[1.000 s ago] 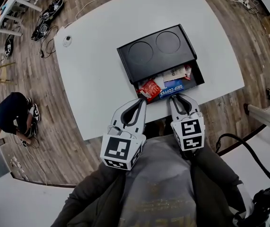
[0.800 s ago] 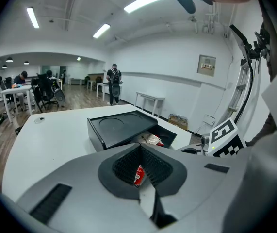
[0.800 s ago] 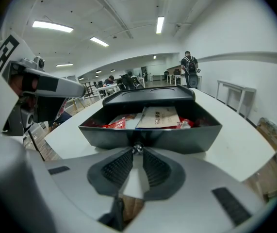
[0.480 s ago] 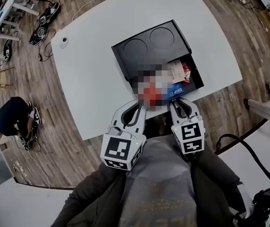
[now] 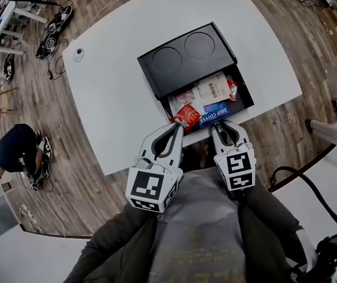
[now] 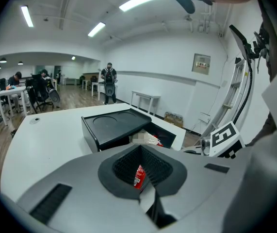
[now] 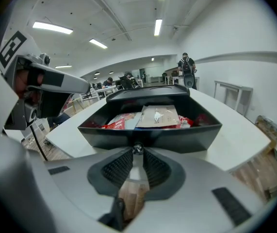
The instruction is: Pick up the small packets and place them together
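Note:
A black box [image 5: 183, 52] stands on the white table [image 5: 115, 99] with its drawer [image 5: 245, 96] pulled out toward me. Inside lie a beige packet [image 5: 213, 89], a blue drip-coffee packet [image 5: 215, 112], a pale packet [image 5: 183, 99] and a small red one [image 5: 233, 90]. My left gripper [image 5: 180, 125] is shut on a red packet [image 5: 187, 115] at the drawer's front left corner; the left gripper view shows that packet [image 6: 138, 174] between the pads. My right gripper [image 5: 223, 124] hovers at the drawer's front edge, jaws a narrow gap apart with nothing between them.
The drawer's front wall [image 7: 148, 135] rises just ahead of the right jaws, with the beige packet [image 7: 158, 116] behind it. A small white round device [image 5: 79, 54] sits at the table's far left. A person [image 5: 15, 149] crouches on the wood floor to the left, near cables.
The left gripper has kept the red packet, which now sits slightly nearer the drawer's front edge. The view has shifted a little. The right gripper looks unchanged.

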`<state>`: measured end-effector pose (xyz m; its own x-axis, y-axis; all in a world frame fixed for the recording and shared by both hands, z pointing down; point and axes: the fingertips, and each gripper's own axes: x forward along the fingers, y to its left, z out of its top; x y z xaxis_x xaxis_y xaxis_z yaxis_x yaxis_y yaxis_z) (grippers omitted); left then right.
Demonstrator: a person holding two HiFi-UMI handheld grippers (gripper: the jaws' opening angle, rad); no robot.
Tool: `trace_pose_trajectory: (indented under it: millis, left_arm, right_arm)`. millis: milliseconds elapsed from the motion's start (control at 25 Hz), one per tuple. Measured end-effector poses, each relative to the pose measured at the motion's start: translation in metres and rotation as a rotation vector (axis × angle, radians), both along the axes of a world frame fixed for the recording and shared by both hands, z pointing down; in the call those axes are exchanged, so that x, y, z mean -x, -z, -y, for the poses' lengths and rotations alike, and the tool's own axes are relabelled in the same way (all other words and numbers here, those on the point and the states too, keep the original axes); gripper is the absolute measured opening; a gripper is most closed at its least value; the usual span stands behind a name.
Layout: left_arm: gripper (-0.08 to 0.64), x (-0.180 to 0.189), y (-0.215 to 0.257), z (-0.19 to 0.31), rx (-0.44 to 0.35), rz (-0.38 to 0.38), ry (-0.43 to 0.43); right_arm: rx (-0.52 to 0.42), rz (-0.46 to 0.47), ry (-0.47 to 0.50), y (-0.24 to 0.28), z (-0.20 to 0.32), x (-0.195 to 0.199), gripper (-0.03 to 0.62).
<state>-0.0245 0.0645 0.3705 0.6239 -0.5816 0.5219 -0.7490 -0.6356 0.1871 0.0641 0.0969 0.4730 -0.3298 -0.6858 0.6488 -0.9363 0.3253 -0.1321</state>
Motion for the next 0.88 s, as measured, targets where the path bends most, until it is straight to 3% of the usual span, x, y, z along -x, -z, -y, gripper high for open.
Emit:
trace_pose_trajectory:
  millis: [200,440,640,880]
  left_arm:
    - [0.003,0.004,0.001,0.004,-0.007,-0.001,0.01]
    - [0.003,0.001,0.01,0.01,-0.036,-0.042,0.009]
    - [0.003,-0.009,0.021,0.018,-0.06,-0.085,-0.001]
    - [0.003,-0.027,0.033,0.031,-0.083,-0.108,-0.008]
  right_arm:
    - [-0.009,0.011,-0.002,0.0,0.003,-0.001,0.071]
    - [0.075,0.036,-0.006,0.002,-0.016,-0.016,0.083]
    - [0.005,-0.007,-0.055,0.044,-0.013,-0.049,0.083]
    - [-0.098,0.0,-0.045,0.091,0.039,-0.058,0.083]
